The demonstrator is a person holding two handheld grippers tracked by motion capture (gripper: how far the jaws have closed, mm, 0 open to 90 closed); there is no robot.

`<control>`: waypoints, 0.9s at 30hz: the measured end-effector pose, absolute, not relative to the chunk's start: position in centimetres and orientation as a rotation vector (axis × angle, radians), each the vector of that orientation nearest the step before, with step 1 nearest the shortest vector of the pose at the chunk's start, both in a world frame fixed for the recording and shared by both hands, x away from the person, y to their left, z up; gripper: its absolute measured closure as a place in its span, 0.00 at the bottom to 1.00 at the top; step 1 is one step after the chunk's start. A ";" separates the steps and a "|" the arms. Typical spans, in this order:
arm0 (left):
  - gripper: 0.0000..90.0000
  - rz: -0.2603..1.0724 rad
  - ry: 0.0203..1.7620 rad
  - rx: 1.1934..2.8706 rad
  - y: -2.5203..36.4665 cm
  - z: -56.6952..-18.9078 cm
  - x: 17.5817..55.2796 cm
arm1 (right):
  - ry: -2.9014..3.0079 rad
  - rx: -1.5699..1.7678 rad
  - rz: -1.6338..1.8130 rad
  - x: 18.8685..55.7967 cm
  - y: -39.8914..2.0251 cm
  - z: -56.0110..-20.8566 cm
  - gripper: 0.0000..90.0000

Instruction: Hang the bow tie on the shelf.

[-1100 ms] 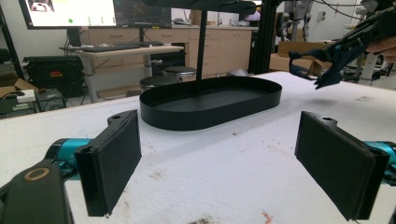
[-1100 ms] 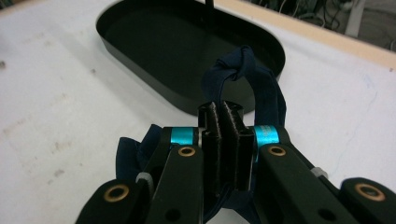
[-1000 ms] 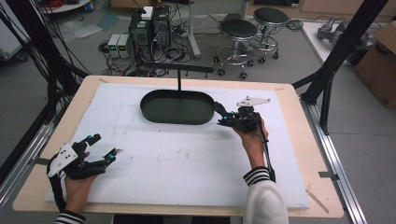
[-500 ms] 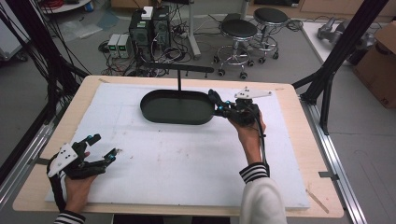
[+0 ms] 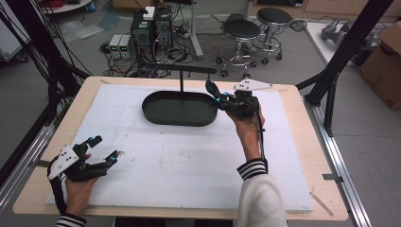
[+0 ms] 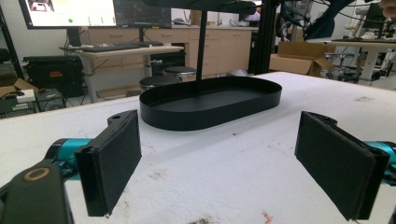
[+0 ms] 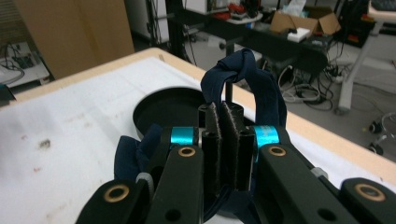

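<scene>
- 2 tools are showing over the white mat point(image 5: 189, 161) covering the bench point(image 5: 302, 142).
- In the high view, the left tool point(image 5: 100, 150) is resting low near the bench's near left corner, with a hand point(image 5: 78, 189) gripping it from below.
- In the left gripper view, its jaws are standing wide apart with nothing between them, and its pads point(image 6: 112, 163) are facing each other over bare mat.
- In the high view, the right tool point(image 5: 212, 92) is hovering at the right end of the black oval tray point(image 5: 179, 109), which is sitting at the far middle of the mat.
- In the right gripper view, its jaws are pressing together on a dark blue cloth point(image 7: 243, 74), which is looping up above the pads and bunching down beside them.
- A thin black T-shaped stand point(image 5: 181, 73) is rising at the tray's far edge.
</scene>
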State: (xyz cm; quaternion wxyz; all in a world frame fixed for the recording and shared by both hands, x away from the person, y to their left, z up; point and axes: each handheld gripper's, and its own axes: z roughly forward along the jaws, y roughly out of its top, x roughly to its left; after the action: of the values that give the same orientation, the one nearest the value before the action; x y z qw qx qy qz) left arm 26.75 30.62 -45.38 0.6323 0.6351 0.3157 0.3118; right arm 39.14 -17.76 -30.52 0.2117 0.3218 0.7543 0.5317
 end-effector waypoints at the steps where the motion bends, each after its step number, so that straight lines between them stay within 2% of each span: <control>1: 0.16 0.713 0.722 1.453 30.6 -45.4 26.7 | 2.095 0.893 1.481 39.3 -17.5 -30.3 0.95; 27: 0.17 0.711 0.717 1.453 30.7 -45.4 26.7 | 2.086 0.921 1.556 42.3 -15.5 -30.0 0.95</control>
State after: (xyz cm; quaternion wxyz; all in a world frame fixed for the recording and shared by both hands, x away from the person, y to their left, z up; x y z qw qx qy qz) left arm 26.71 30.66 -45.39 0.6335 0.6353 0.3136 0.3111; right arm 42.35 -15.51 -29.96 0.1894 0.3275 0.7419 0.5536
